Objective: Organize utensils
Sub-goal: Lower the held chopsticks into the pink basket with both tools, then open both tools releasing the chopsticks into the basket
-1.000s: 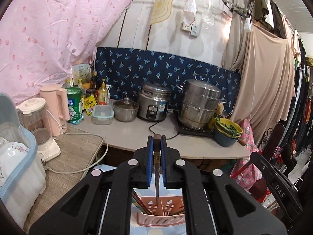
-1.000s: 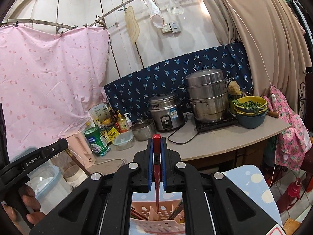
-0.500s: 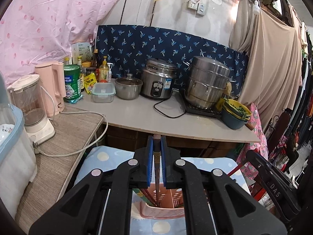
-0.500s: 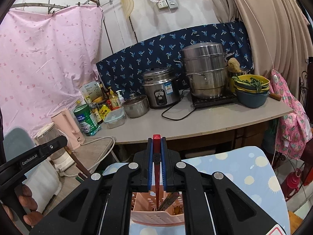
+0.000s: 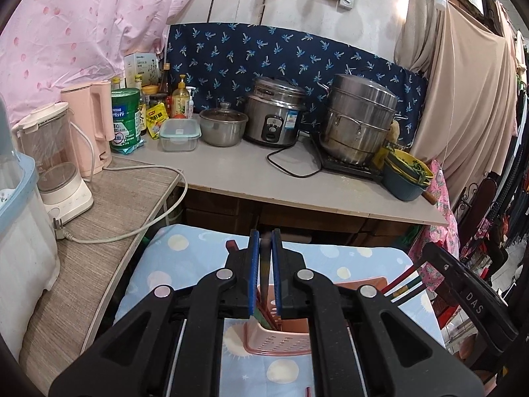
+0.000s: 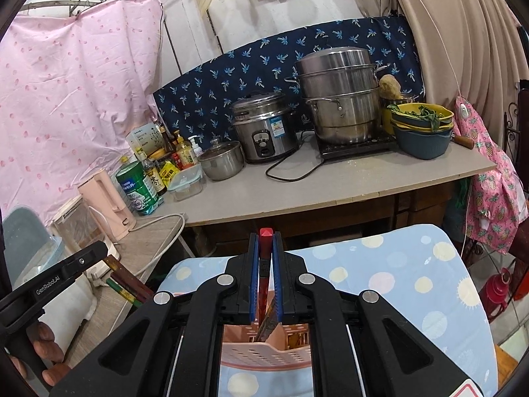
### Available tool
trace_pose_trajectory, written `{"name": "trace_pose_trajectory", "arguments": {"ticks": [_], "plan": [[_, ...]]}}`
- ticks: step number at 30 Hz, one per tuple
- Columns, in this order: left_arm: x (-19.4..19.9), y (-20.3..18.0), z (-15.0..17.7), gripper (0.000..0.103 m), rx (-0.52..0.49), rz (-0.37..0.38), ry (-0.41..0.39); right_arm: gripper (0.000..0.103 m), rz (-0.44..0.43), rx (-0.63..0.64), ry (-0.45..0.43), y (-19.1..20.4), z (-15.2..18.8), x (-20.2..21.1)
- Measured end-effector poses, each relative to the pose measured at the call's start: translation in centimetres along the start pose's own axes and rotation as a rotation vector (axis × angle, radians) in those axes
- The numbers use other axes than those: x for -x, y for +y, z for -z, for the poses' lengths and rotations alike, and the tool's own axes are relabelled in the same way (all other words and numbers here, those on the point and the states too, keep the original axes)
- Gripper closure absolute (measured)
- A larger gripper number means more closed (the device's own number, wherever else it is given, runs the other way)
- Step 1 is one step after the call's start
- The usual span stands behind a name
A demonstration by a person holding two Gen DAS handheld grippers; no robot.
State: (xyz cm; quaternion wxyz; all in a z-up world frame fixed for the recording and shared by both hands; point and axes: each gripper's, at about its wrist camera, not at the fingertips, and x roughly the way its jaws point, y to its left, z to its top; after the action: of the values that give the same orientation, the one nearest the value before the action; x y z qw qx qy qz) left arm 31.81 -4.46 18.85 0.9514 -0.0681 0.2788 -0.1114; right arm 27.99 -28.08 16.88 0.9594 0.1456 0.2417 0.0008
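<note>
My left gripper [image 5: 264,241] is shut on a dark brown chopstick [image 5: 264,271] that hangs down into the pink perforated utensil basket [image 5: 281,340]. My right gripper [image 6: 265,241] is shut on a red-tipped chopstick [image 6: 265,235], its lower end in the same basket [image 6: 264,357]. Several chopsticks stand in the basket [image 5: 403,284]; they also show beside the left gripper's body in the right wrist view [image 6: 129,284]. The basket sits on a blue polka-dot cloth [image 6: 396,264].
Behind the cloth runs a counter [image 5: 238,172] with a rice cooker [image 5: 274,115], steamer pot [image 5: 360,122], small pot [image 5: 223,125], bowls of greens [image 6: 420,125], bottles and a pink kettle [image 5: 91,125]. A blender [image 5: 53,158] and blue bin stand on the left.
Both grippers have tilted downward and lowered toward the basket, each still holding its chopstick. The cloth and basket now fill more of both views.
</note>
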Motion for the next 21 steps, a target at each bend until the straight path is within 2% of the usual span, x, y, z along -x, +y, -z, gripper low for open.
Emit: {"name": "trace_pose_trajectory", "arguments": {"ticks": [3,4,11,16,21], "plan": [[0.1,0.0,0.0,0.081,-0.002,-0.005,-0.002,0.091,0.01,-0.016,-0.011,-0.2,0.0,0.3],[0.2,0.1,0.0,0.079,0.0,-0.006,-0.003,0.091,0.007,-0.024,-0.011,-0.3,0.0,0.4],[0.8,0.3,0.3,0.079,0.007,-0.016,-0.004,0.088,-0.005,-0.027,-0.018,-0.5,0.1,1.5],[1.9,0.4,0.9,0.078,0.001,-0.018,-0.008,0.079,-0.006,-0.015,-0.023,-0.3,0.8,2.7],[3.2,0.4,1.5,0.078,-0.007,-0.025,-0.012,0.078,-0.009,-0.005,-0.024,-0.2,1.8,4.3]]}}
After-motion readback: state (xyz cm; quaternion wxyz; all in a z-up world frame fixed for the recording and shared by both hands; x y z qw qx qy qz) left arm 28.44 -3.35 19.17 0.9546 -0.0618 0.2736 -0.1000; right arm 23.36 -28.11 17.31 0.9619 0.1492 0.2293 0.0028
